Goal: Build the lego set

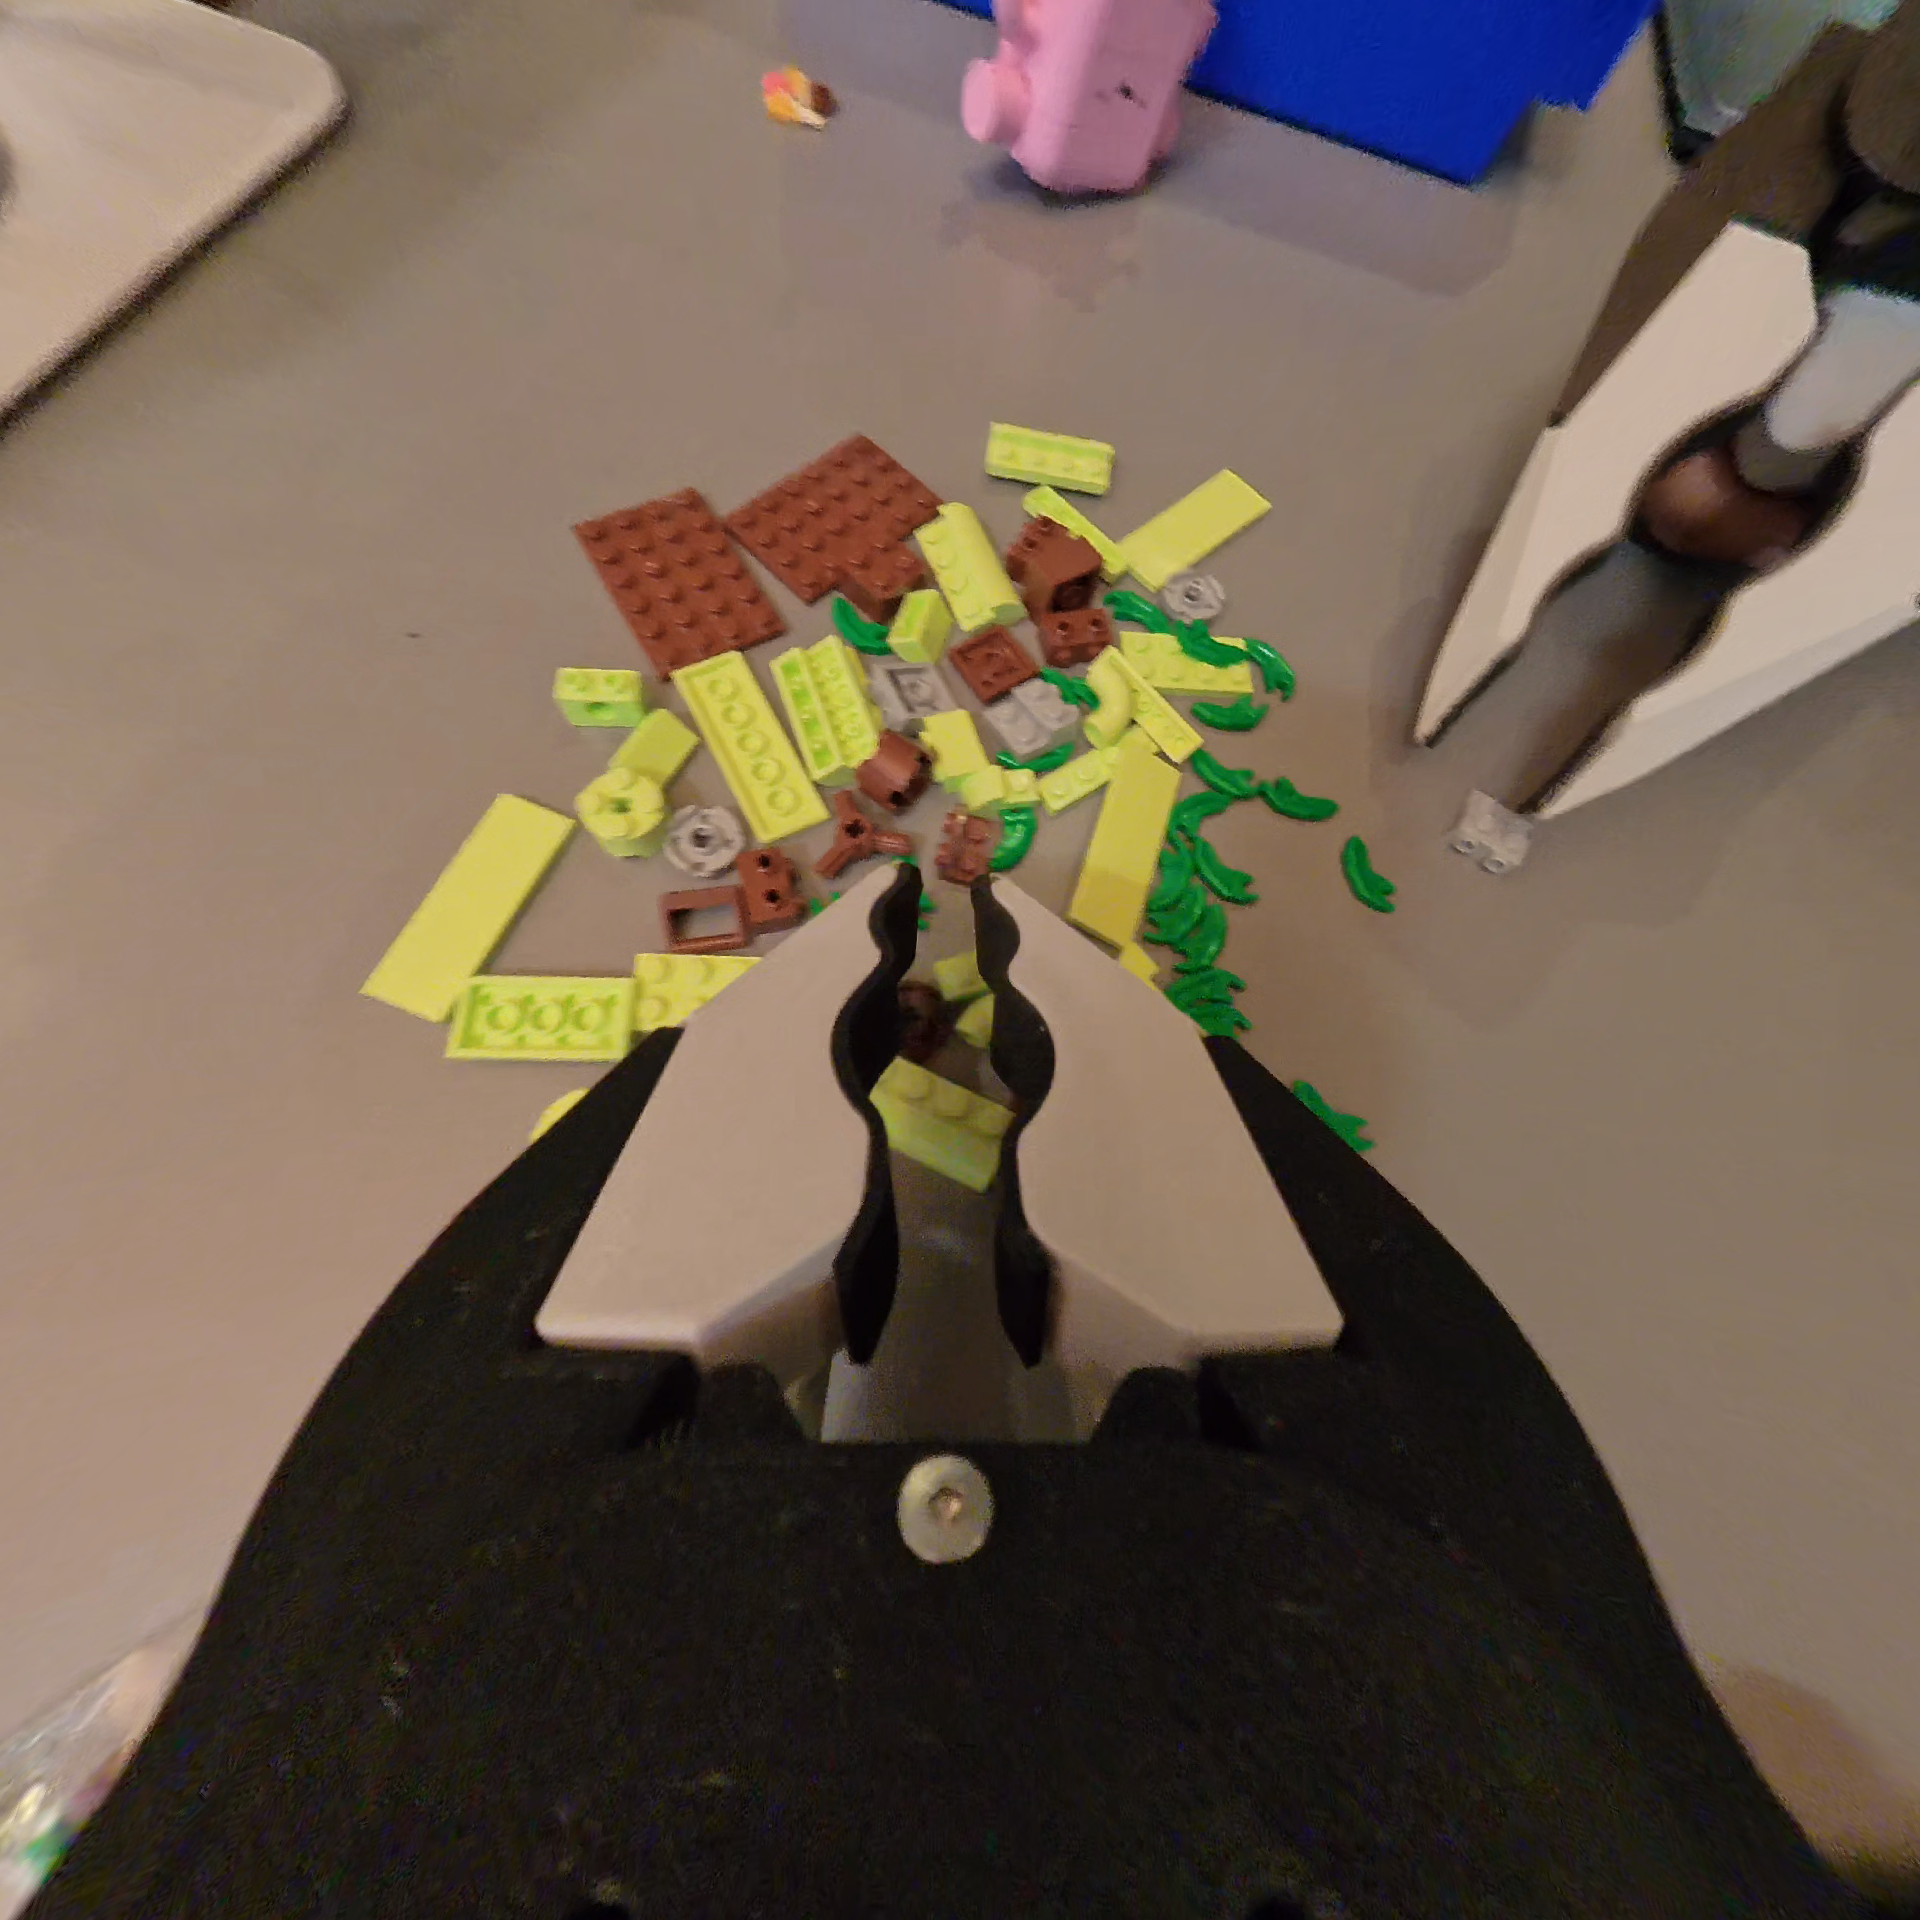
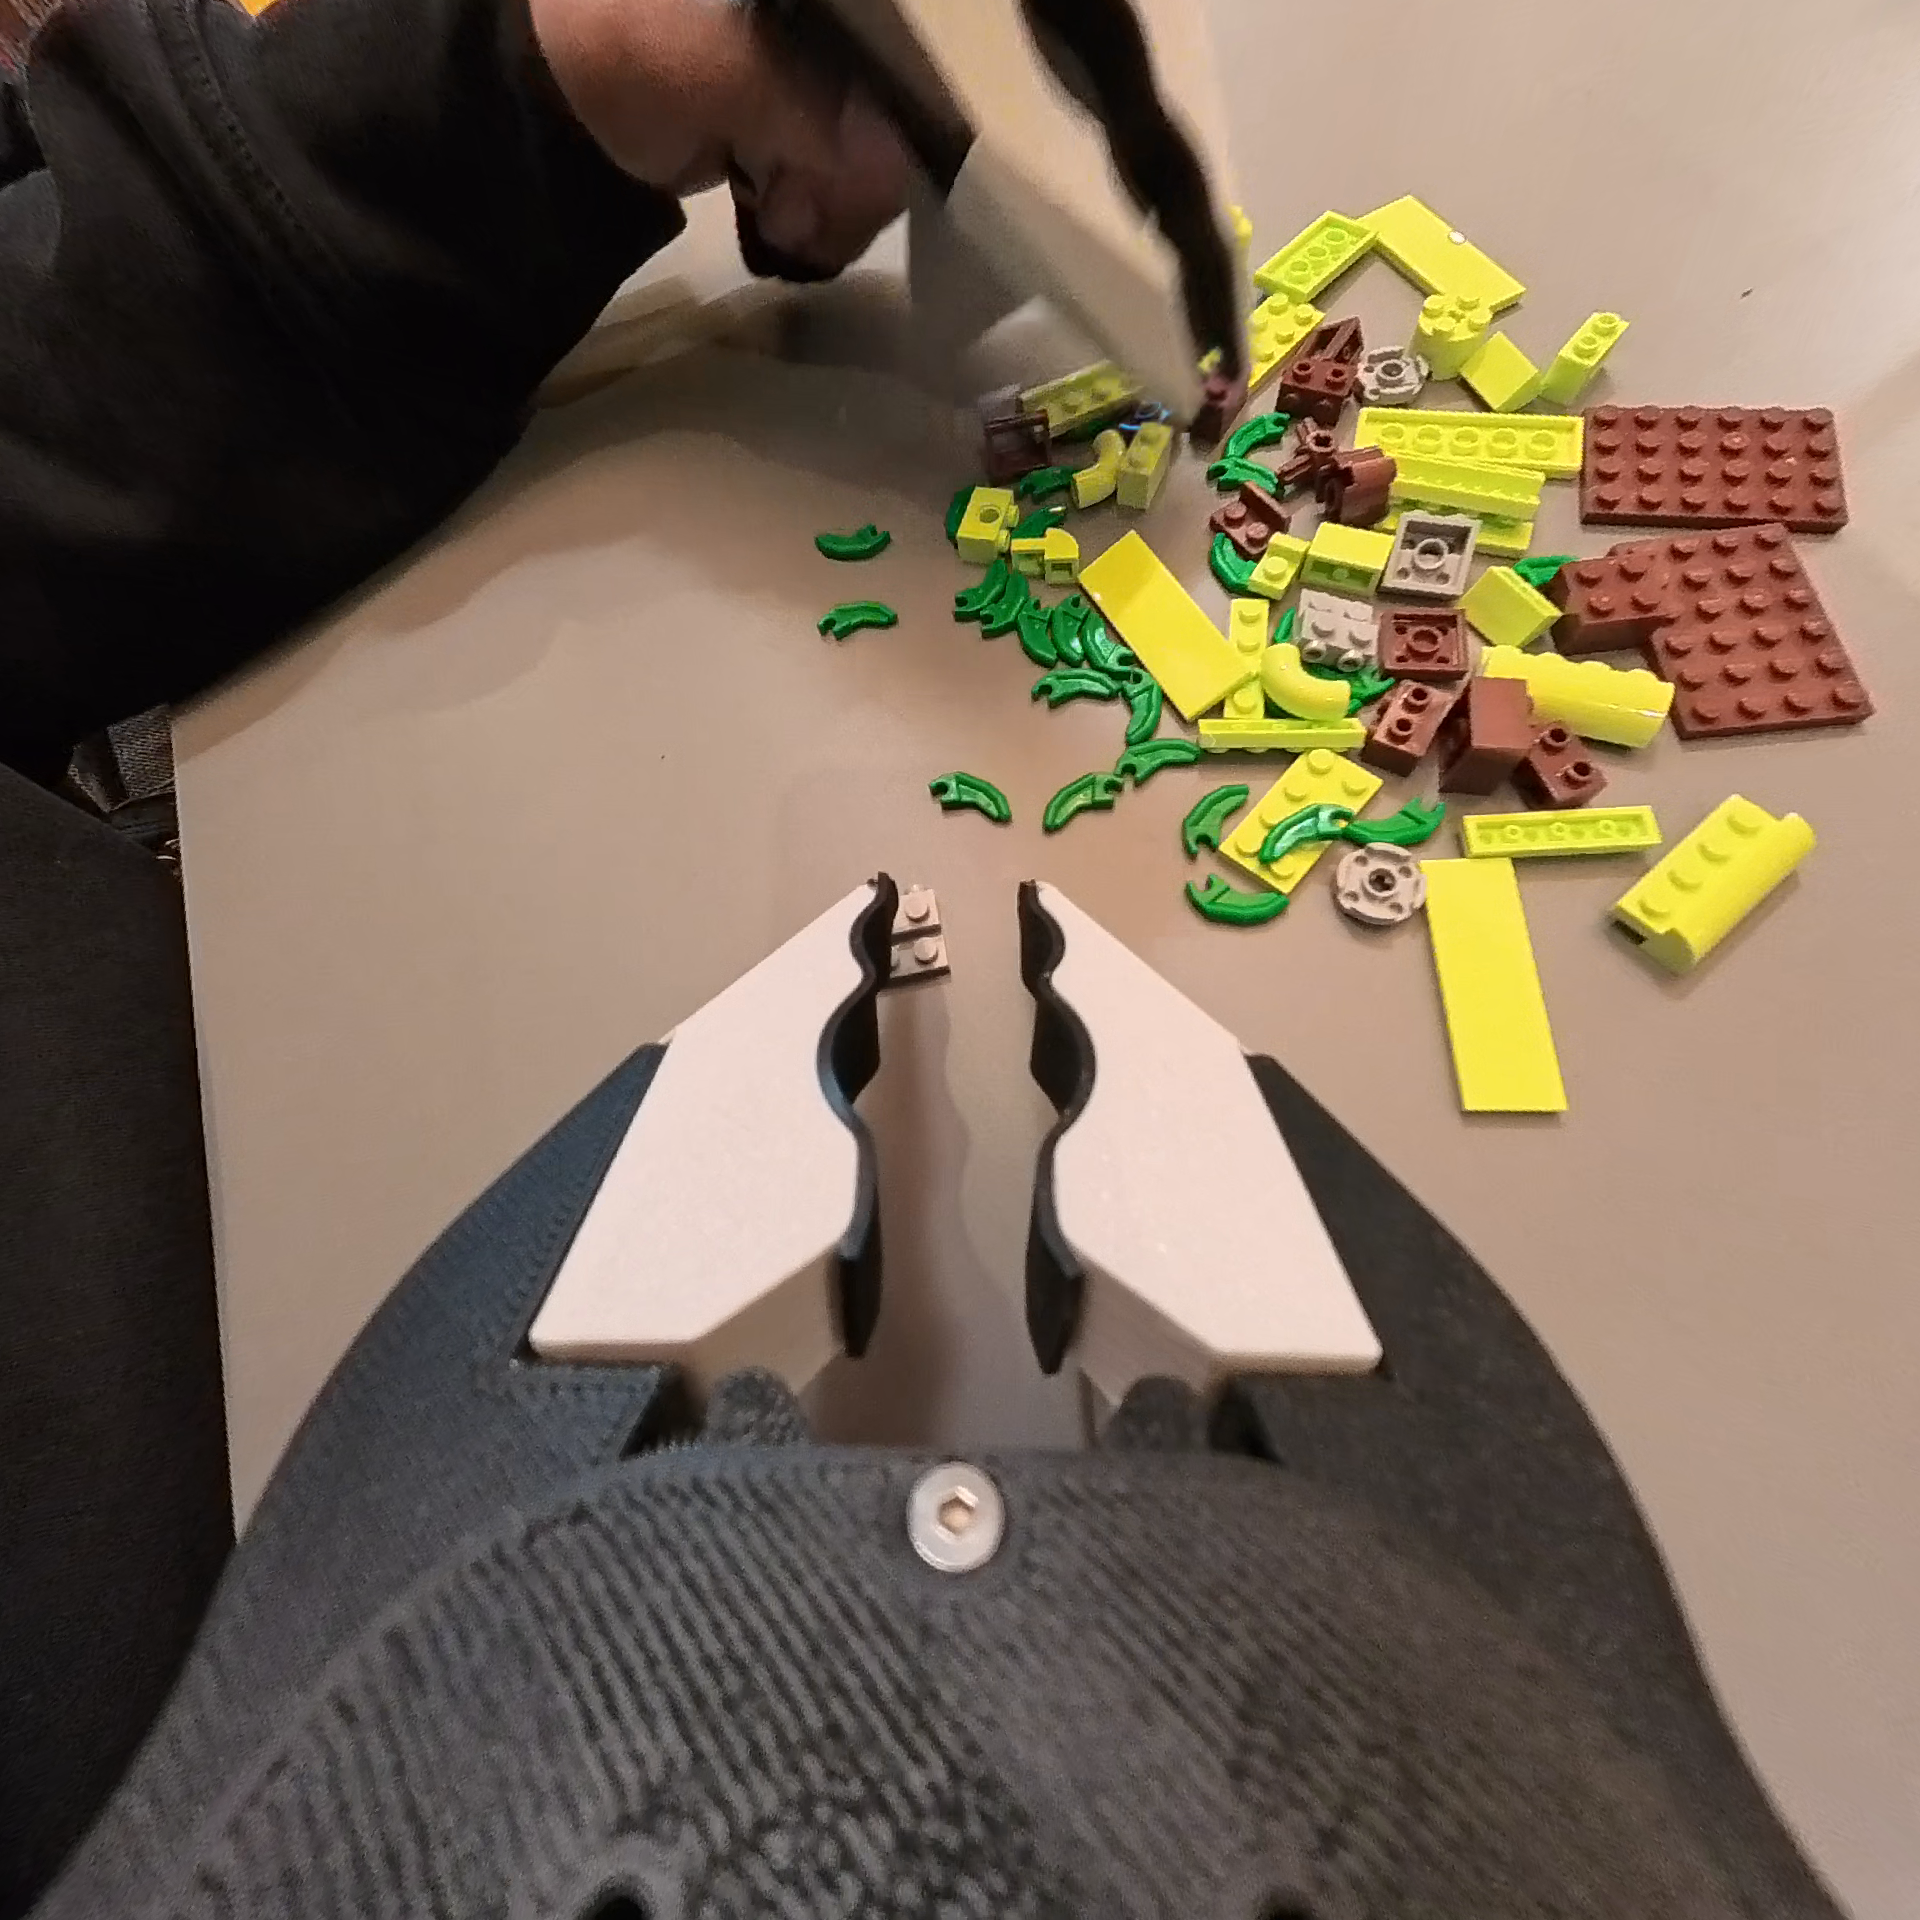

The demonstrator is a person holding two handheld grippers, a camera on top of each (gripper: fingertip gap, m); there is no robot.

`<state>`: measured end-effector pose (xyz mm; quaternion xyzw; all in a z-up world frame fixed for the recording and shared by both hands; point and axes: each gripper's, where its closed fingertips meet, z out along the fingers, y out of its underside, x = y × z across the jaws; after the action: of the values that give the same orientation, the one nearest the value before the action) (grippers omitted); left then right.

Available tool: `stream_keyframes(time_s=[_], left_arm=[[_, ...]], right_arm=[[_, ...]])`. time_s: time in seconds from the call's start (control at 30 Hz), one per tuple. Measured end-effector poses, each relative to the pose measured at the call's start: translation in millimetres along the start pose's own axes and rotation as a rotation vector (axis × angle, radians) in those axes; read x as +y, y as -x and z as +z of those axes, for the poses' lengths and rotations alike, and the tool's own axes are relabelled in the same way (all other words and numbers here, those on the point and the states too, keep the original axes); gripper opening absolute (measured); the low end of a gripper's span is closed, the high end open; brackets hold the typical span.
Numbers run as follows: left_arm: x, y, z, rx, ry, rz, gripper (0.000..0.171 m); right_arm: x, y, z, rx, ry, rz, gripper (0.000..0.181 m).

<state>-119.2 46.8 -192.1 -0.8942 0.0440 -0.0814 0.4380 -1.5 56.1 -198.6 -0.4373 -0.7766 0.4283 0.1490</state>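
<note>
A pile of loose Lego pieces (image 1: 935, 727) lies on the grey table (image 1: 312, 623): lime bricks and tiles, two brown plates (image 1: 675, 577), grey bits and green leaf pieces. My left gripper (image 1: 943, 883) is over the pile's near edge, nearly shut, with a small brown piece (image 1: 964, 847) at its fingertips. In the right wrist view the same left gripper (image 2: 1216, 384) pinches that brown piece (image 2: 1218, 407) at its tip. My right gripper (image 2: 956, 894) is open and low over the table. A small grey plate (image 2: 920, 935) lies against its left finger only; the plate also shows in the left wrist view (image 1: 1493, 836).
A pink block figure (image 1: 1081, 94) and a blue box (image 1: 1403, 73) stand at the far edge. A pale tray (image 1: 135, 156) is at the far left. A person's dark sleeve (image 2: 260, 312) lies along the table's left side. The pile also shows in the right wrist view (image 2: 1403, 571). My right fingertips sit around 12 cm from my left ones. It is some 20 cm from my right tips to the pink block figure (image 1: 1081, 94).
</note>
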Motion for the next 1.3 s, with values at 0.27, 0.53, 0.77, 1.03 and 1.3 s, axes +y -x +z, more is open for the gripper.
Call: stream_keyframes(time_s=[0.27, 0.53, 0.77, 1.03, 1.3], left_arm=[[-18, 39, -19, -0.26, -0.113, 0.0, 0.006], [-27, 64, -45, -0.389, -0.229, -0.093, 0.004], [-30, 74, -55, -0.433, -0.29, -0.156, 0.003], [-30, 79, -56, -0.488, -0.292, -0.165, 0.003], [-32, 81, -60, -0.494, -0.323, -0.186, 0.003]], right_arm=[[-1, 0, -1, -0.001, -0.005, 0.001, 0.022], [-3, -11, -3, 0.05, -0.026, 0.041, 0.016], [-8, -25, -10, 0.116, -0.08, 0.105, 0.018], [-12, -31, -14, 0.129, -0.116, 0.139, 0.021], [-11, -31, -13, 0.135, -0.108, 0.13, 0.021]])
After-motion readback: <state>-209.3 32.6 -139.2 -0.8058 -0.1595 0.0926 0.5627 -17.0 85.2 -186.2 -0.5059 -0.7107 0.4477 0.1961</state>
